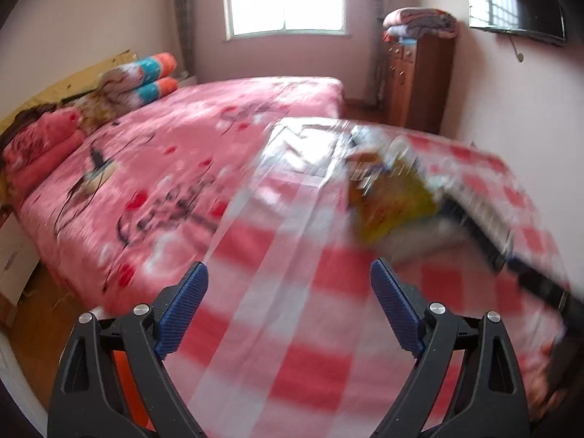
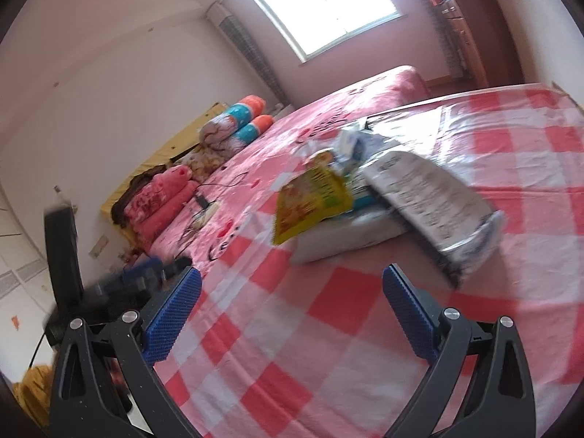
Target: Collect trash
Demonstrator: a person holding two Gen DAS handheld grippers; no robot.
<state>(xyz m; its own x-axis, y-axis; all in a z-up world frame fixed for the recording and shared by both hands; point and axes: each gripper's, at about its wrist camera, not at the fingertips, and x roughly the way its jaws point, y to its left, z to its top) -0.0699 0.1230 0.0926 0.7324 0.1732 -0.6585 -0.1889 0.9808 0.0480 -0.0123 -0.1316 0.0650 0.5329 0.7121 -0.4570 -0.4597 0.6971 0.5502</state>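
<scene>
A heap of trash lies on the table with the red-and-white checked cloth (image 2: pixel 328 328). In it are a yellow snack wrapper (image 2: pixel 310 200), a silver-white printed packet (image 2: pixel 430 189) with a dark underside, crumpled white wrappers (image 2: pixel 350 146) and a flat white box (image 2: pixel 346 233) beneath them. The left wrist view shows the yellow wrapper (image 1: pixel 394 204) and the long dark-edged packet (image 1: pixel 485 219), both blurred. My left gripper (image 1: pixel 292 295) is open over the cloth (image 1: pixel 310 346), short of the heap. My right gripper (image 2: pixel 292 303) is also open, with nothing between its fingers and the heap ahead of it.
A bed with a pink flowered cover (image 1: pixel 164 153) runs along the table's left side, with rolled pillows (image 1: pixel 146 73) and folded blankets (image 1: pixel 40 146) at its head. A wooden cabinet (image 1: pixel 412 84) stands by the window and a TV (image 1: pixel 518 3) hangs on the right wall. A blurred black and blue shape (image 2: pixel 138 277) is at the table's left edge.
</scene>
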